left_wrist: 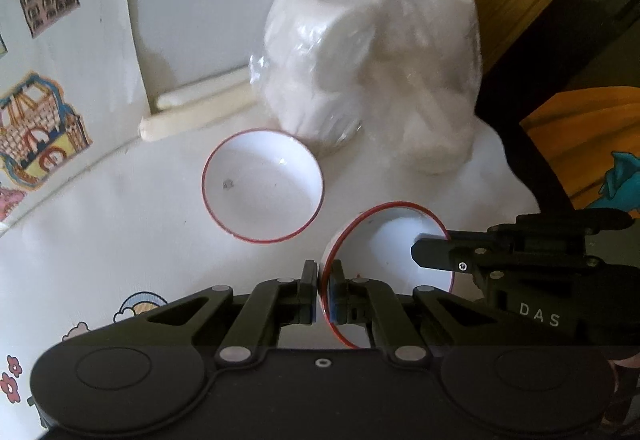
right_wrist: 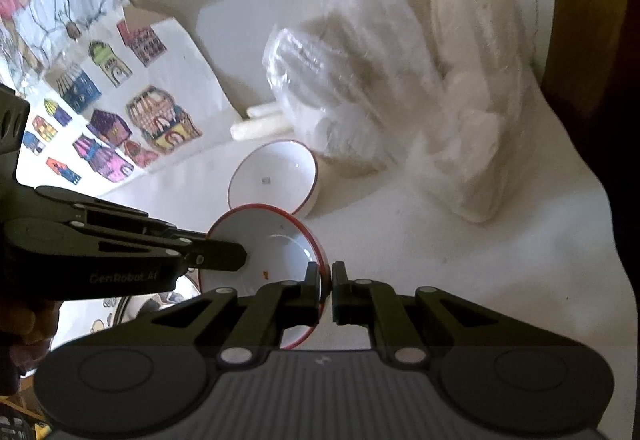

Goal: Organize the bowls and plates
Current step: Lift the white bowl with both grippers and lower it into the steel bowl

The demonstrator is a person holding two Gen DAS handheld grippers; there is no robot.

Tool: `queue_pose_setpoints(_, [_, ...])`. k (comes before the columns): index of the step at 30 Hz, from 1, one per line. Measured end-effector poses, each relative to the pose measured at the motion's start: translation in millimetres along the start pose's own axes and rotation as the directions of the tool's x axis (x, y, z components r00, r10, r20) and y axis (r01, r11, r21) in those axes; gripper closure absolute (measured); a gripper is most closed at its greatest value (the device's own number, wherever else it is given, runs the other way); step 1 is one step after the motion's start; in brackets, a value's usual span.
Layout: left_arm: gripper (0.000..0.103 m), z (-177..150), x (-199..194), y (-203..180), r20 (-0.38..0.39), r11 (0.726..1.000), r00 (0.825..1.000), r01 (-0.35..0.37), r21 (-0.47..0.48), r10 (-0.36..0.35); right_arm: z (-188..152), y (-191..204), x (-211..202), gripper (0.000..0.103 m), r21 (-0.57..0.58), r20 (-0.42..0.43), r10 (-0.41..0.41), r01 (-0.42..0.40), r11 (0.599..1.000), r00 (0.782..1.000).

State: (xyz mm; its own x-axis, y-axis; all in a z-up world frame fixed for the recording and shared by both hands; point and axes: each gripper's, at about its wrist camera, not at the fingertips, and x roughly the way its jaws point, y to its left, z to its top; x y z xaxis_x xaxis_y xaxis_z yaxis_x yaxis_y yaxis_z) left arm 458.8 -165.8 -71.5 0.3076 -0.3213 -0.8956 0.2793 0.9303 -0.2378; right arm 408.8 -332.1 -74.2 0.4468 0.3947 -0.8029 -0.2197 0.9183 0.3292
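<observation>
My white table (left_wrist: 120, 224) carries everything here, with a wall of coloured house stickers (right_wrist: 160, 120) along its left edge. Against the back sits a big clear plastic bag of white disposable plates (left_wrist: 372, 80), and just beside it two pale rolled sticks (left_wrist: 196, 112) lie along the wall. In front of the bag one red-rimmed white bowl (left_wrist: 262, 186) rests upright on the table, a small dark mark inside it. A second red-rimmed bowl (right_wrist: 276, 244) is tilted near it, held between both my tongs: my left gripper (left_wrist: 325, 292) is clamped on its left rim, and my right gripper (right_wrist: 326, 290) pinches the opposite rim. The left tool's body reads "GenRobot.AI"; the right one reads "DAS".
</observation>
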Motion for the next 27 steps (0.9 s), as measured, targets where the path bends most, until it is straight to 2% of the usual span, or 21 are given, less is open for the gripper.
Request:
queue_pose_setpoints(9, [0.098,-6.9,-20.0,-19.9,0.029,1.000,0.999,0.020,-0.006,-0.020,-6.7,-9.8,-27.5,0.097,0.002,0.025,0.006,-0.006,1.000,1.000])
queue_pose_setpoints(27, [0.098,-47.2,-13.7,-69.0,-0.038,0.997,0.996,0.075,0.000,-0.075,-52.2,-33.6,-68.2,0.097,0.035,-0.053,0.001,0.001,0.999,0.999])
